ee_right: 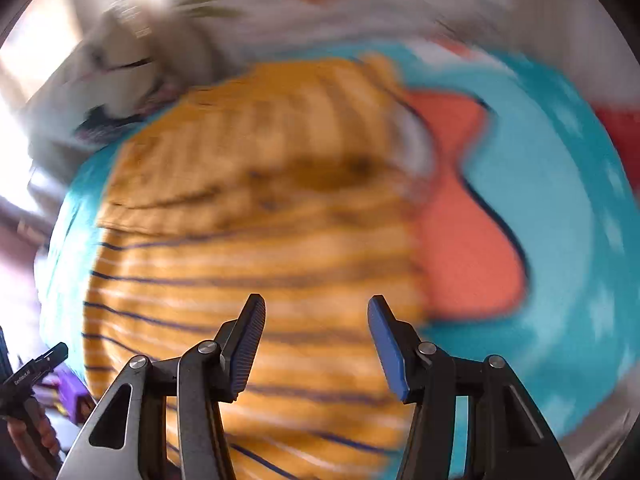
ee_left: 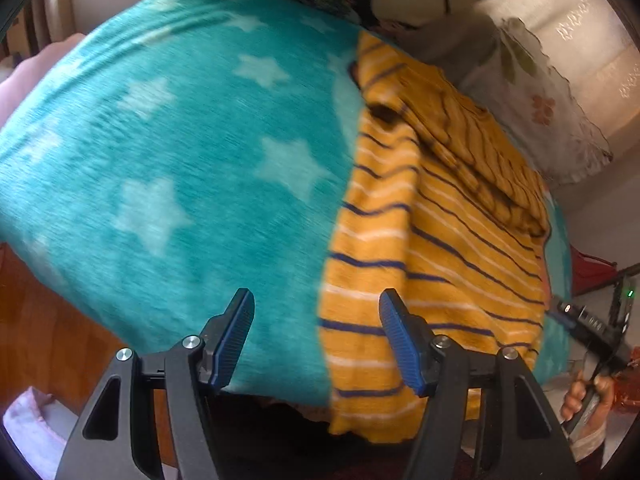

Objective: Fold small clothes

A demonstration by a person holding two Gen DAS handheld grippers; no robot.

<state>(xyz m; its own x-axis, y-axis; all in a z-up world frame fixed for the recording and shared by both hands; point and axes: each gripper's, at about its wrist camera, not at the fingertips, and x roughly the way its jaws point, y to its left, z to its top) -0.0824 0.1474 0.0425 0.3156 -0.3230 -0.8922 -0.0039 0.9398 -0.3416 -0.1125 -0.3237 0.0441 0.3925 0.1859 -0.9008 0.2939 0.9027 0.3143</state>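
A small yellow garment with navy and white stripes (ee_left: 432, 240) lies on a teal star-patterned blanket (ee_left: 180, 140), partly folded, its near edge hanging over the blanket's front. My left gripper (ee_left: 316, 320) is open and empty, just above the garment's left edge. In the blurred right wrist view the same garment (ee_right: 260, 220) fills the middle, with an orange cloth (ee_right: 460, 240) beside it on the right. My right gripper (ee_right: 316, 324) is open and empty above the garment. The right gripper also shows at the far right of the left wrist view (ee_left: 592, 324).
A floral white cloth (ee_left: 540, 92) lies beyond the blanket at the back right. A wooden floor (ee_left: 48, 328) shows at the lower left. A pink cloth (ee_left: 28, 420) lies at the bottom left corner.
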